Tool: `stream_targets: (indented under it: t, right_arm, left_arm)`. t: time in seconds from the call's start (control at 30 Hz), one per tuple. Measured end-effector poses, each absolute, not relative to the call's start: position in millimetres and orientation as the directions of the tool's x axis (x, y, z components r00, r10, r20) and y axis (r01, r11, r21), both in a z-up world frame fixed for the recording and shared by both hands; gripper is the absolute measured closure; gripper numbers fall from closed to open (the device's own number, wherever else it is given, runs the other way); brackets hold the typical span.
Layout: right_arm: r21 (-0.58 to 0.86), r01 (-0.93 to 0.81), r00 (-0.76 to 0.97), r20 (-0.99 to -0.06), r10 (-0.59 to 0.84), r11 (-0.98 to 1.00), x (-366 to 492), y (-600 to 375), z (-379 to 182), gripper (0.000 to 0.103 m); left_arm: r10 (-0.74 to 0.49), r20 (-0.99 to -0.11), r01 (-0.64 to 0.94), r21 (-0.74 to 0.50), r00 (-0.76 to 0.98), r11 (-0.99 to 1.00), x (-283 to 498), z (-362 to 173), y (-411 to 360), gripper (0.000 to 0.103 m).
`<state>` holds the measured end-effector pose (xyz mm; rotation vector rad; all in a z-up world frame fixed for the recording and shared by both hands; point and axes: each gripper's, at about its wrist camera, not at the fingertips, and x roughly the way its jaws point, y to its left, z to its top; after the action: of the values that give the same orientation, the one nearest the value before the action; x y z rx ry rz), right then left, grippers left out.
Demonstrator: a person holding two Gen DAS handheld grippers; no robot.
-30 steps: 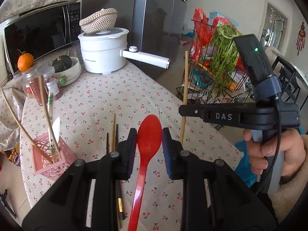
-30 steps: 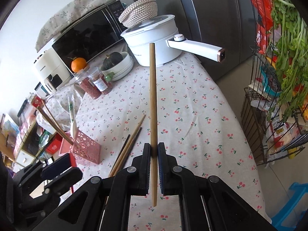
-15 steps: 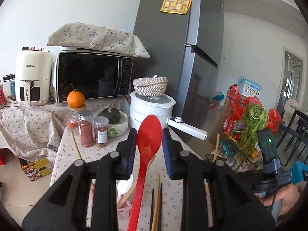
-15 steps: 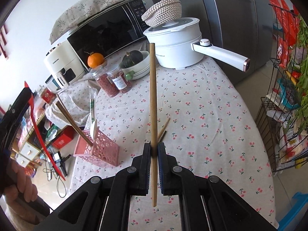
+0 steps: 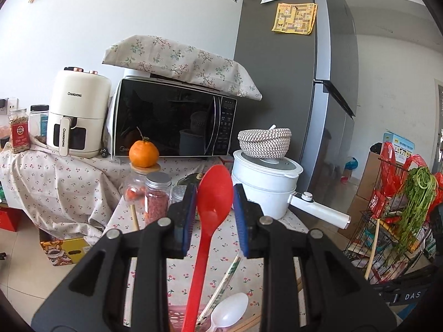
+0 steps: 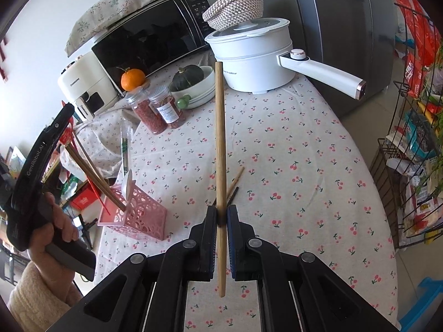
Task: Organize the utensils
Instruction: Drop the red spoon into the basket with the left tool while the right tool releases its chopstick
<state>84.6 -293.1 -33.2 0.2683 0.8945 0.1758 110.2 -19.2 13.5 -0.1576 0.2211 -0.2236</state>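
Note:
My left gripper (image 5: 214, 207) is shut on a red spoon (image 5: 211, 210), held upright over the pink perforated holder (image 5: 177, 315); the spoon's handle reaches down into the holder (image 6: 138, 215), beside a white spoon (image 5: 229, 314) and chopsticks (image 6: 91, 171). My right gripper (image 6: 221, 215) is shut on a wooden chopstick (image 6: 220, 144), held upright above the cherry-print table (image 6: 290, 149). Loose chopsticks (image 6: 234, 185) lie on the table behind it.
A white pot with a long handle (image 6: 257, 55), a bowl with a squash (image 6: 193, 80), spice jars (image 6: 157, 110), an orange (image 6: 133, 78) and a microwave (image 5: 171, 119) stand at the back. A wire rack of groceries (image 6: 415, 138) is to the right.
My left gripper lifted the red spoon off the table, tipped it upright and brought it over the pink holder. My right gripper kept its chopstick and shifted slightly.

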Motion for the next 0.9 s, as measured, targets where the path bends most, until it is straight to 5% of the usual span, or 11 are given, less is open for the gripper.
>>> stream_targets:
  t: [0.4,0.63,0.9]
  right_arm:
    - [0.317,-0.08,0.645,-0.706,0.292,0.945,84,-274,-21,0.096]
    - [0.336,-0.134,0.675,-0.658,0.334,0.932,70,-256,0,0.096]
    - [0.346,-0.221,0.751,-0.537,0.386,0.912,39,-219,38,0.096]
  left_arm:
    - [-0.243,-0.392,0.215,-0.115,0.887,0.97,93,5,-12,0.064]
    - [-0.199,-0.573,0.144,-0.139,0.795,0.98,79,9,13,0.045]
    - [-0.196,-0.754,0.076,-0.191,0.627,0.979,73,-22,42,0.033]
